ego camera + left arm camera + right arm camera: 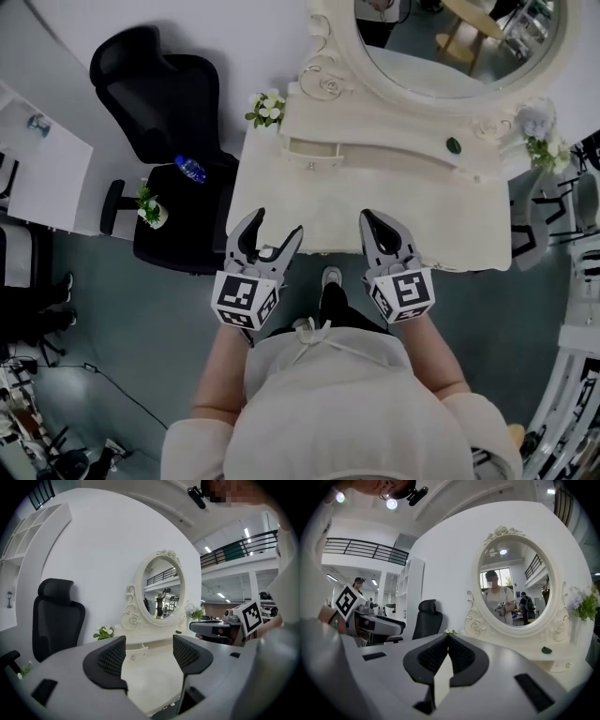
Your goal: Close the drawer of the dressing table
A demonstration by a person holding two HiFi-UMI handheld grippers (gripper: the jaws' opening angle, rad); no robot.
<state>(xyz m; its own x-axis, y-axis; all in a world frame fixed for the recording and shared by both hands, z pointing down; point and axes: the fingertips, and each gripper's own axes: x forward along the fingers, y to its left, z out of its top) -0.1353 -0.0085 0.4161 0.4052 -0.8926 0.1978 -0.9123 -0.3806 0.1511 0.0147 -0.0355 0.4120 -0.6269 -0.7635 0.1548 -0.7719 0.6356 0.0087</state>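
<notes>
The cream dressing table (pixel 281 202) stands in front of me with an oval mirror (pixel 450 37) on top. A small drawer (pixel 314 154) in the raised shelf at the back left sticks out a little; it also shows as the drawer (pixel 136 652) between my left jaws. My left gripper (pixel 278 223) hovers open over the table's front edge, empty, well short of the drawer. My right gripper (pixel 373 225) hangs beside it, shut with nothing held. In their own views the left gripper (pixel 149 656) stands apart and the right gripper (pixel 448 638) is pressed together.
A black office chair (pixel 169 112) with a blue bottle (pixel 190 170) on its seat stands left of the table. White flowers (pixel 266 108) sit at the table's back left corner, more flowers (pixel 544 145) at the right. A small green object (pixel 454 145) lies on the shelf.
</notes>
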